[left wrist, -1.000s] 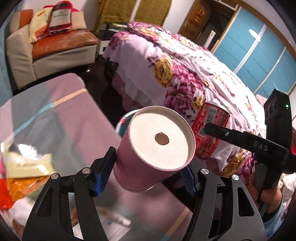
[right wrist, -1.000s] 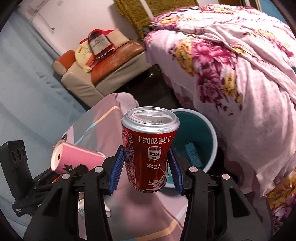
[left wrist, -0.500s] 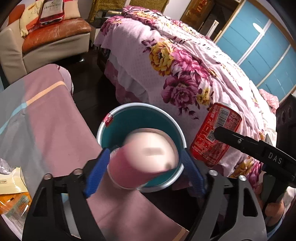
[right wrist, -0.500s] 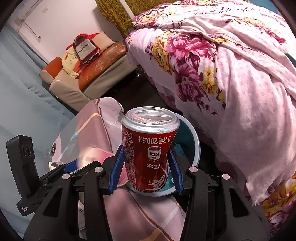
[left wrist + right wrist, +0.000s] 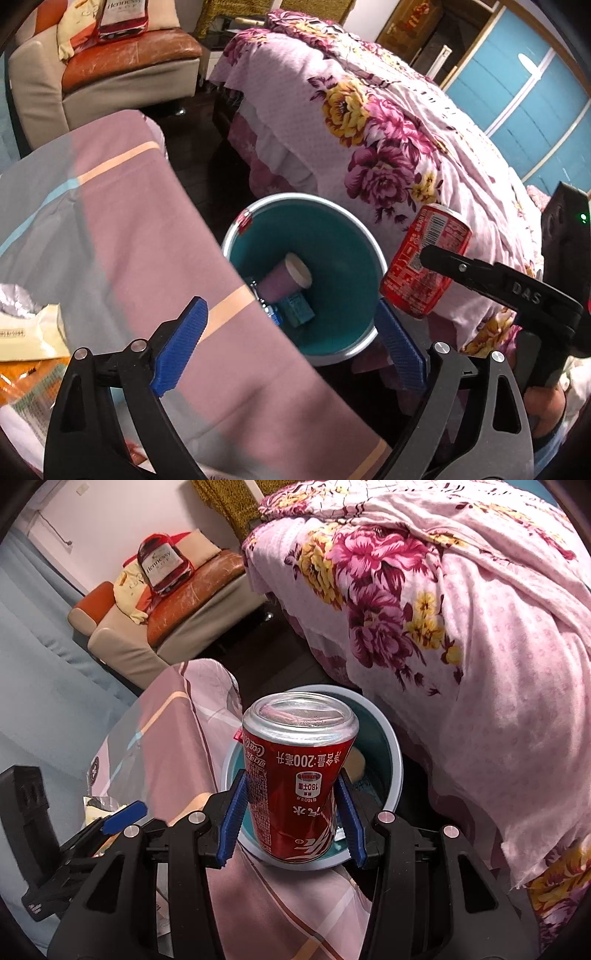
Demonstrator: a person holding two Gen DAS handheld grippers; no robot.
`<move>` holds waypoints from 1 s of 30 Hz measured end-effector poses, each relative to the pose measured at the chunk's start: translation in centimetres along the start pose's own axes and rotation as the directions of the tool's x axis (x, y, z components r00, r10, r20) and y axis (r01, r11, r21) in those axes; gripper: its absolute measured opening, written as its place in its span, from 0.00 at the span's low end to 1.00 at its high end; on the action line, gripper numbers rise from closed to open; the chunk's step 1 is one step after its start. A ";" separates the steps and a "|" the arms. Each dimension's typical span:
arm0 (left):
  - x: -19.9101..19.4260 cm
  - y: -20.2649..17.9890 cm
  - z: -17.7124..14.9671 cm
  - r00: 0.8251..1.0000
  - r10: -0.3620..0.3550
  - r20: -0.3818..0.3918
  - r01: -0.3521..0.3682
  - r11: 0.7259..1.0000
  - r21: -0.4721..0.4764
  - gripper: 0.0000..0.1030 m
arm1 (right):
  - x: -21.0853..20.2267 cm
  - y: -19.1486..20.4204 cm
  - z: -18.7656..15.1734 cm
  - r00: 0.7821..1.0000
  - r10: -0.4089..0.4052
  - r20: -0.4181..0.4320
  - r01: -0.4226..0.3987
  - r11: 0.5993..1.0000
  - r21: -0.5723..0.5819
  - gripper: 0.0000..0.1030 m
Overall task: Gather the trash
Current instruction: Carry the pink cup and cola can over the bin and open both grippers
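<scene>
A teal bin (image 5: pixel 347 254) with a pale rim stands on the floor between the table and the bed; it also shows in the right wrist view (image 5: pixel 395 760). A pink paper cup (image 5: pixel 284 277) lies inside it beside a teal scrap (image 5: pixel 297 310). My left gripper (image 5: pixel 288 347) is open and empty above the bin's near rim. My right gripper (image 5: pixel 291 819) is shut on a red soda can (image 5: pixel 295 786), held above the bin; the can also shows in the left wrist view (image 5: pixel 424 262).
A table with a pink and grey cloth (image 5: pixel 110 229) sits at the left, with snack wrappers (image 5: pixel 26 332) on its near left. A bed with a floral cover (image 5: pixel 369 122) is right behind the bin. An armchair (image 5: pixel 110 70) stands at the back.
My left gripper opened and the pink cup dropped into the bin. Both grippers moved over the bin; the right one still holds the can.
</scene>
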State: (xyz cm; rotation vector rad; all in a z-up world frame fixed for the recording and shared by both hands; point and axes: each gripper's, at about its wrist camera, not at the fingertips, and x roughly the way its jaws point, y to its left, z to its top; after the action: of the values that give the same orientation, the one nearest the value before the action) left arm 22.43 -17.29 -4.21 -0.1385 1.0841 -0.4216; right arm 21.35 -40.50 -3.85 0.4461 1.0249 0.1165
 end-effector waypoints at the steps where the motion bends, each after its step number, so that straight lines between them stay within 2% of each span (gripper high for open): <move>1: -0.2 0.2 -0.2 1.000 0.001 -0.002 -0.001 1.000 -0.004 0.89 | 0.2 0.0 -0.1 1.000 -0.004 -0.006 0.004 1.000 0.000 0.44; 14: -2.1 1.7 -1.2 1.000 -0.015 0.018 0.016 0.999 -0.039 0.89 | 1.5 1.6 -0.8 0.998 -0.033 -0.055 0.031 0.999 -0.032 0.44; 16: -2.4 1.9 -1.3 1.000 -0.015 0.020 0.015 0.999 -0.043 0.89 | 1.5 1.9 -0.9 0.998 -0.035 -0.059 0.033 0.999 -0.037 0.49; 17: -2.5 2.1 -1.4 1.000 -0.015 0.021 0.016 0.999 -0.045 0.89 | 1.5 2.0 -1.0 0.998 -0.035 -0.060 0.033 0.999 -0.038 0.59; 18: -2.6 2.1 -1.5 1.000 -0.015 0.022 0.016 0.999 -0.047 0.89 | 1.4 2.1 -1.0 0.998 -0.038 -0.058 0.036 0.999 -0.038 0.65; 26: -4.6 2.7 -2.8 0.999 -0.007 0.043 0.008 0.999 -0.044 0.89 | 0.6 3.1 -1.9 0.997 -0.043 -0.071 0.040 0.998 -0.038 0.74; 30: -6.4 3.4 -3.8 0.998 0.009 0.064 -0.006 0.999 -0.047 0.90 | 0.1 3.9 -2.9 0.996 -0.040 -0.086 0.037 0.999 -0.038 0.74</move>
State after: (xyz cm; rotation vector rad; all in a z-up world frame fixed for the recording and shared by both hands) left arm 17.44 -11.31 -1.75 -0.1882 1.0317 -0.3825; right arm 19.37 -36.07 -3.62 0.3906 1.1142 0.1201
